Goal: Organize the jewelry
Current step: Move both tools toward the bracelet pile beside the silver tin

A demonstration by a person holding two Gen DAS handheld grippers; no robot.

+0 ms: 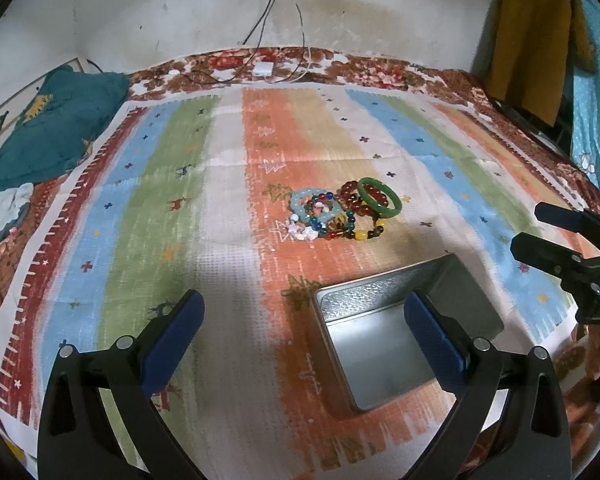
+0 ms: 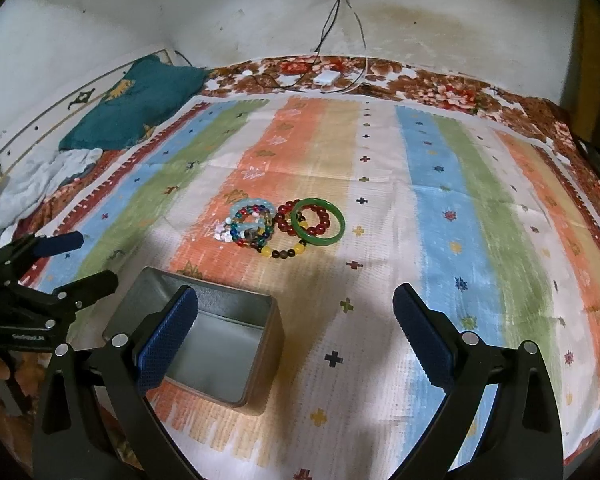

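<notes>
While we held both grippers low over the bed, the left gripper (image 1: 304, 334) and the right gripper (image 2: 296, 326) each had jaws spread wide, pinching nothing. We counted one open metal tin (image 2: 216, 312), nothing visible inside it, sitting on the striped cloth (image 2: 440, 184) between the two grippers. Well beyond the tin lay one heap of jewelry: one green bangle (image 2: 318, 227) leaning on one red bead bracelet (image 2: 288, 222), one pale blue bracelet (image 2: 246, 216), one multicoloured bead bracelet (image 2: 252, 226) crossing it, and one strand with yellow and dark beads (image 2: 286, 253) at the near edge. We could not tell whether more strands were tangled beneath. One teal pillow (image 2: 136, 104) lay at the far left, and one white charger (image 2: 326, 77) by the wall.
</notes>
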